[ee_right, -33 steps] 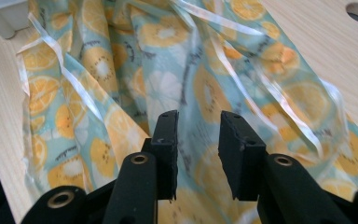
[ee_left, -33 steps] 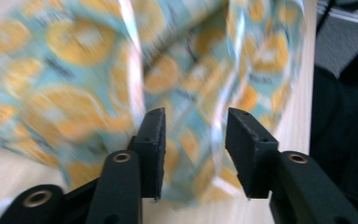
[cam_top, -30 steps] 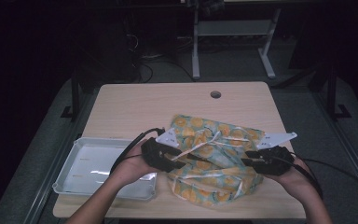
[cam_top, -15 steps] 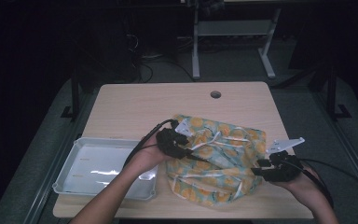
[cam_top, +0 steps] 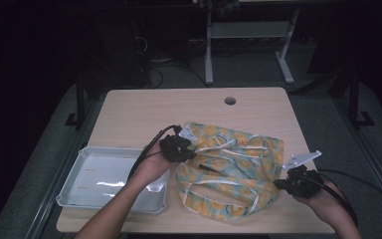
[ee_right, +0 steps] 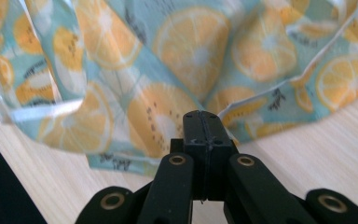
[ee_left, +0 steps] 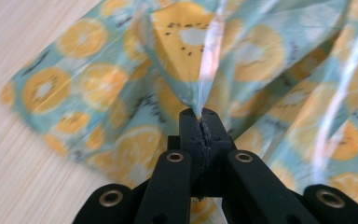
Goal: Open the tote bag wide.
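We see the patterned bag crumpled on the near right half of the table, its front fold close to the near edge, while the far half of the table lies bare around a small round hole. A grey tray sits at the near left corner, just beside the bag.

In the high view the left hand-held gripper meets the bag's left side and the right hand-held gripper its right corner. The left gripper view shows us more: the left hand-held gripper has just clenched onto a raised ridge of film (a thin glossy crease). In the right gripper view the right hand-held gripper, likewise just clamped, pinches the bag's edge above bare wood.
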The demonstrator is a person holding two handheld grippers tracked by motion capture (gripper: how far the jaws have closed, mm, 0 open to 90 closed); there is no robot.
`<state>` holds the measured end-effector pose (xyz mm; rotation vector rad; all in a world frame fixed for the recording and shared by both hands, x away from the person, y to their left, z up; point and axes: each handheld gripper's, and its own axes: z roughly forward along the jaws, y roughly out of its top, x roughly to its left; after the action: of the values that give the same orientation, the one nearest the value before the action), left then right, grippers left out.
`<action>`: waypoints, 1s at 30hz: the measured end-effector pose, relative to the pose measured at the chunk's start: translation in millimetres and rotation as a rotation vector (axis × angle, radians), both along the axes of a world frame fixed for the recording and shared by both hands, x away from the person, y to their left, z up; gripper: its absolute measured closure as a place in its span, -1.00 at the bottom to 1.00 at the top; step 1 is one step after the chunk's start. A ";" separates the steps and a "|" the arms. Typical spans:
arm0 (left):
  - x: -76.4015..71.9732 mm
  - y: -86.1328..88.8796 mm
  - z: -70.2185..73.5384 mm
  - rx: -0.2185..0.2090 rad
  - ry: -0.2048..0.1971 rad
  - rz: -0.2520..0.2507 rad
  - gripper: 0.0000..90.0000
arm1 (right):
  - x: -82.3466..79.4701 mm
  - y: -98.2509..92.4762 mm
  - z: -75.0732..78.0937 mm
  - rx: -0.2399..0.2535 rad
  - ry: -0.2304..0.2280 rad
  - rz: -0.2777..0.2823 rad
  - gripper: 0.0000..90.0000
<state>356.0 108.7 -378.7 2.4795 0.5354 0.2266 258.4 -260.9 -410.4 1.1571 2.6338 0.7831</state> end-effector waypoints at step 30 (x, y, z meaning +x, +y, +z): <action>-4.4 -6.1 23.1 -0.068 -0.069 -0.021 0.13 | 19.4 35.8 25.2 0.103 -0.088 0.151 0.29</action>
<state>351.7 102.6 -355.7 2.4008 0.4799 0.2804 277.8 -225.1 -385.2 0.9307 2.6587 0.9844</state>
